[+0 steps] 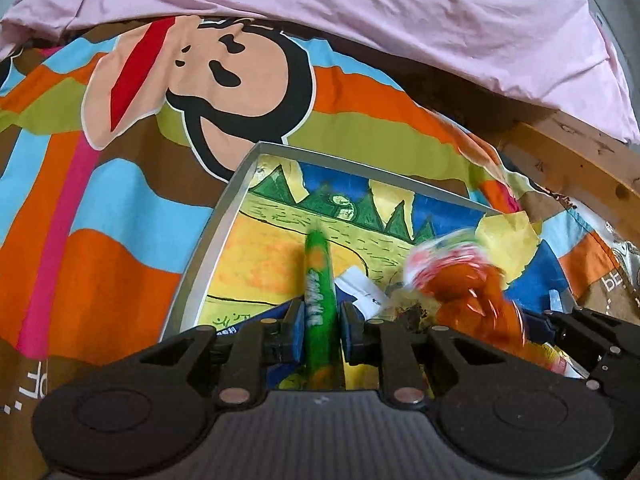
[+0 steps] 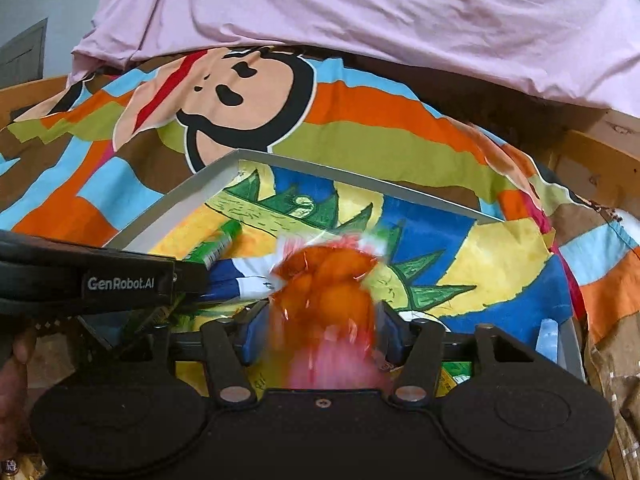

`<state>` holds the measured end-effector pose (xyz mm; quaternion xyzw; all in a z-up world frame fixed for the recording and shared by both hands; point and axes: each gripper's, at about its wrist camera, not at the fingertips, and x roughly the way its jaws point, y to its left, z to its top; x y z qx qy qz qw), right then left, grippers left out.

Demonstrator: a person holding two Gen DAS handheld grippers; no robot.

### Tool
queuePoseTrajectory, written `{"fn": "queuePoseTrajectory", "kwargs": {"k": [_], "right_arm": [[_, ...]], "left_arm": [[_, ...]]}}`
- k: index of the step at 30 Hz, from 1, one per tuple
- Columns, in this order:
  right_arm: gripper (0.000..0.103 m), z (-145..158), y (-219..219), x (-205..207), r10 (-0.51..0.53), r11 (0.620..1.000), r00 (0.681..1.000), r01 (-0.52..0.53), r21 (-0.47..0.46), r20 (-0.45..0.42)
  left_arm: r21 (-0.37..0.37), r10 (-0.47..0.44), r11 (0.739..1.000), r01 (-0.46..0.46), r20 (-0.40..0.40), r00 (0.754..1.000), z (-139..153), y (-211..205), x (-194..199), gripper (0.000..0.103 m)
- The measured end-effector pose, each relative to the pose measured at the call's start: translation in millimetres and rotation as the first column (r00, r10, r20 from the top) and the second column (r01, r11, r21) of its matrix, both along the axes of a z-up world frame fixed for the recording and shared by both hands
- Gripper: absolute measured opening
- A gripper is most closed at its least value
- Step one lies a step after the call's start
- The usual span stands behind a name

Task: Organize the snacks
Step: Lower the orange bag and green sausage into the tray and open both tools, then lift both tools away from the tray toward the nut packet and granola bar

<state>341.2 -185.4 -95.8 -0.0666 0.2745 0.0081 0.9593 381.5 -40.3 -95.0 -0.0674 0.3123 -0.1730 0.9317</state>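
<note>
Between the left gripper's point(image 1: 320, 330) closed jaws sits a green snack stick point(image 1: 318, 280); the right gripper point(image 2: 318, 330) clamps an orange snack bag point(image 2: 326, 292), both above the grey-rimmed tray point(image 1: 224, 216), whose far rim lies ahead.

The tray point(image 1: 208, 256) lies on the monkey-print bedsheet point(image 1: 100, 208). Over the tray, the green snack stick point(image 1: 318, 280) sits toward its left wall, the snack bag point(image 1: 464, 280) right of the stick. Behind the tray, a pillow point(image 1: 360, 8) overlaps the bedsheet.
</note>
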Motion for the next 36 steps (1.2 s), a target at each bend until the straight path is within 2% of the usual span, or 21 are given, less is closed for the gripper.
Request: {"fn": "queuePoseTrajectory", "kwargs": {"k": [1, 4, 6, 8, 10, 12, 16, 18, 23, 28, 36], "right_arm": [[0.063, 0.4, -1.4, 0.1, -0.006, 1.000, 1.000, 0.006, 0.004, 0.000], [0.066, 4.1, -4.5, -1.8, -0.016, 1.000, 1.000, 0.016, 0.018, -0.010], [0.075, 9.0, -5.8, -6.7, -0.023, 1.000, 1.000, 0.022, 0.013, 0.005], [0.082, 16.0, -9.0, -12.0, -0.027, 0.999, 0.999, 0.027, 0.026, 0.020], [0.083, 23.6, -13.5, -17.5, -0.041, 0.998, 0.999, 0.040, 0.046, 0.035], [0.086, 31.7, -19.0, -23.0, -0.059, 0.996, 0.997, 0.057, 0.064, 0.045], [0.095, 49.1, -31.5, -38.2, -0.103, 0.990, 0.992, 0.095, 0.106, 0.078], [0.098, 59.0, -37.7, -47.5, -0.122, 0.986, 0.988, 0.109, 0.128, 0.097], [0.102, 84.1, -49.1, -73.0, -0.141, 0.978, 0.979, 0.115, 0.173, 0.145], [0.102, 99.0, -53.5, -102.8, -0.136, 0.979, 0.974, 0.105, 0.173, 0.181], [0.102, 110.0, -55.1, -157.5, -0.144, 0.973, 0.973, 0.106, 0.205, 0.179]], "left_arm": [[-0.006, -0.002, 1.000, 0.002, -0.001, 1.000, 0.5, 0.1, -0.2, 0.023], [-0.027, -0.011, 1.000, 0.010, -0.015, 1.000, 2.4, 2.0, -0.2, 0.034], [-0.038, -0.002, 0.999, 0.001, -0.019, 1.000, 5.7, 4.8, -1.2, 0.044], [-0.048, 0.008, 0.999, -0.009, -0.022, 1.000, 9.9, 7.9, -2.7, 0.047], [-0.060, 0.017, 0.998, -0.018, -0.023, 1.000, 16.2, 11.4, -5.2, 0.051], [-0.066, 0.032, 0.997, -0.033, -0.016, 0.999, 23.6, 13.8, -8.7, 0.060], [-0.053, 0.053, 0.997, -0.051, 0.026, 0.998, 44.2, 15.6, -22.7, 0.073], [-0.039, 0.065, 0.997, -0.063, 0.051, 0.997, 54.7, 15.5, -32.5, 0.085], [0.000, 0.099, 0.995, -0.100, 0.123, 0.987, 75.0, 20.3, -65.0, 0.099], [0.018, 0.122, 0.992, -0.127, 0.172, 0.977, 93.3, 24.9, -93.1, 0.102], [0.072, 0.133, 0.986, -0.149, 0.191, 0.972, 102.7, 33.2, -150.0, 0.102]]}}
